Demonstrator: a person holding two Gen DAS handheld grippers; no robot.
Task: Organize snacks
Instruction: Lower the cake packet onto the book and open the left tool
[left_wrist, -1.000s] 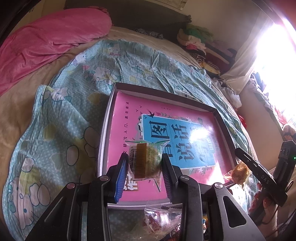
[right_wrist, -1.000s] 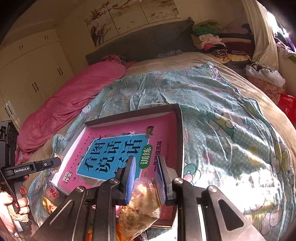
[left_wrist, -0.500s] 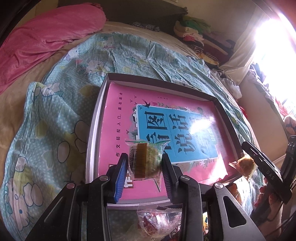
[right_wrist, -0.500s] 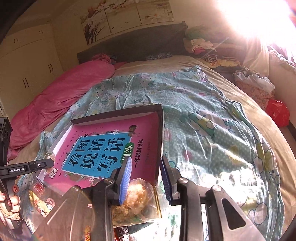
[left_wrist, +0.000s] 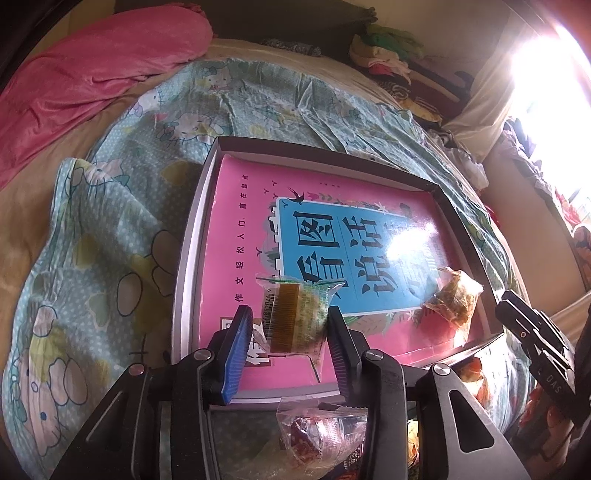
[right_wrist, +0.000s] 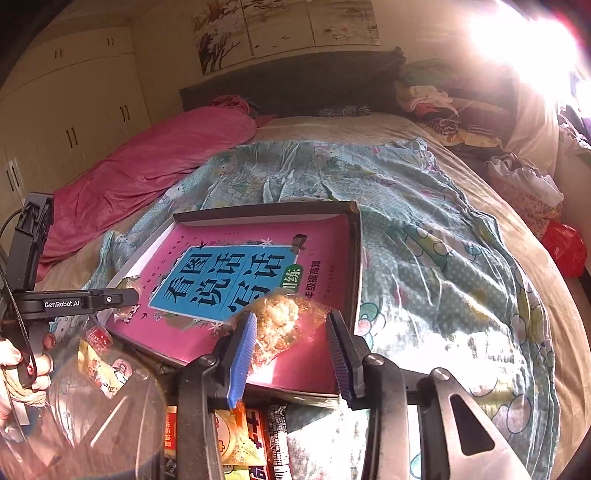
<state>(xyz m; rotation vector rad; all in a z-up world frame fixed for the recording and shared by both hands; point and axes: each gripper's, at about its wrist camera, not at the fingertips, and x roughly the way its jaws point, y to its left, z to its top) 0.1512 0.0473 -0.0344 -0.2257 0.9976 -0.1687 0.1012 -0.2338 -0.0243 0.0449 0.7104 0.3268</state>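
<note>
A shallow dark-rimmed box (left_wrist: 332, 151) (right_wrist: 266, 210) lies on the bed with a pink book (left_wrist: 236, 229) (right_wrist: 332, 254) in it. A green and brown wrapped snack (left_wrist: 295, 325) rests on the book between the pads of my left gripper (left_wrist: 290, 312). Its jaws are opening, and a gap shows at the left pad. A golden snack in clear wrap (right_wrist: 280, 325) (left_wrist: 454, 299) lies on the book's near right corner. My right gripper (right_wrist: 291, 315) is opening around it, with its right pad clear of the wrap.
Loose snack packets (left_wrist: 314, 435) (right_wrist: 240, 435) lie in front of the box's near edge, beside a clear plastic bag (right_wrist: 92, 406). A blue cartoon sheet (left_wrist: 92, 240) covers the bed. A pink quilt (left_wrist: 92, 74) lies far left and piled clothes (left_wrist: 388, 55) far right.
My right gripper moved forward over the box's corner and spread its jaws, leaving the golden snack on the book. The left jaws widened slightly around the green snack.
</note>
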